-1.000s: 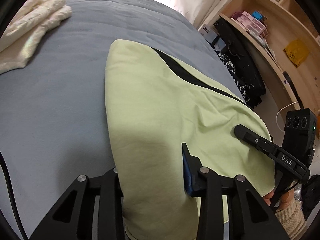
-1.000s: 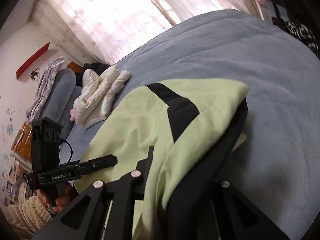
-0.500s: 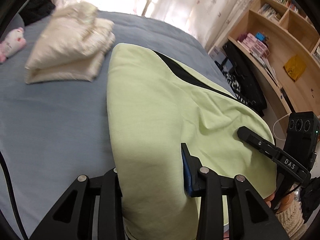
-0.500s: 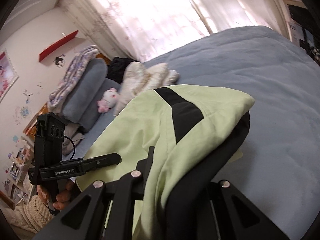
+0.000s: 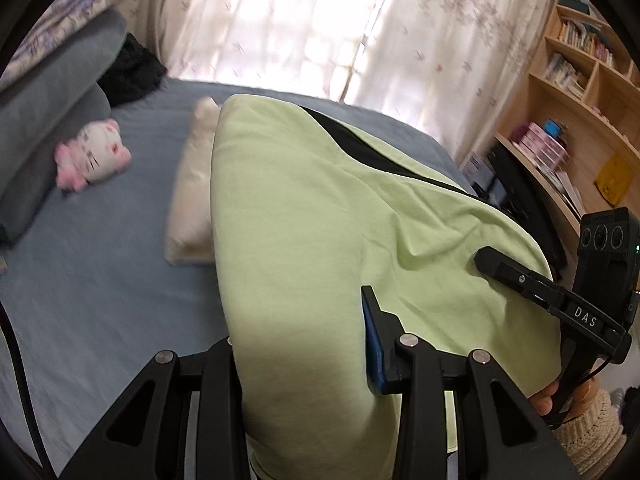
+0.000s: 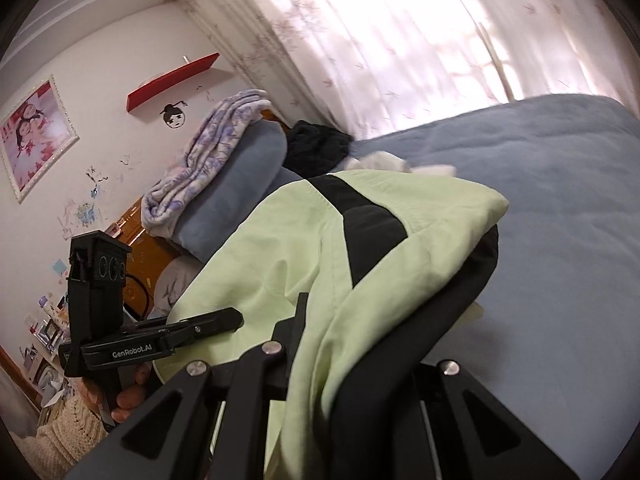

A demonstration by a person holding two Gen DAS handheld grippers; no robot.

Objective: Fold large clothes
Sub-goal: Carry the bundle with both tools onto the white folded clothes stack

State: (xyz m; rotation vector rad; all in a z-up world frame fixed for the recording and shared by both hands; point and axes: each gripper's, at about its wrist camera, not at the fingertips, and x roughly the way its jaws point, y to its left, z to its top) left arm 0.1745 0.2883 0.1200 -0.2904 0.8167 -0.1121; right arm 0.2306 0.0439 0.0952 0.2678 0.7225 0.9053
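A light green garment [image 5: 320,240] with black panels [image 6: 372,228] hangs folded over and lifted above the blue bed [image 5: 100,280]. My left gripper [image 5: 300,320] is shut on one bunched edge; the cloth covers its left finger, and the blue pad [image 5: 376,344] of its right finger presses the fabric. My right gripper [image 6: 360,332] is shut on the other edge, with green and black layers draped over its fingers. Each gripper shows in the other's view, the right gripper [image 5: 492,262] lying against the cloth and the left gripper [image 6: 236,318] likewise, each held by a hand in a cream knit sleeve.
A folded cream pile [image 5: 192,200] lies on the bed behind the garment. A pink and white plush toy [image 5: 94,156] leans on grey pillows [image 5: 48,92] at the head. Wooden shelves [image 5: 580,80] stand to the right, with a curtained window [image 5: 300,20] beyond the bed.
Both grippers have risen and tilted upward with the garment held between them. The pillows, plush toy and curtains have come into view; the folded cream pile is now partly hidden behind the cloth.
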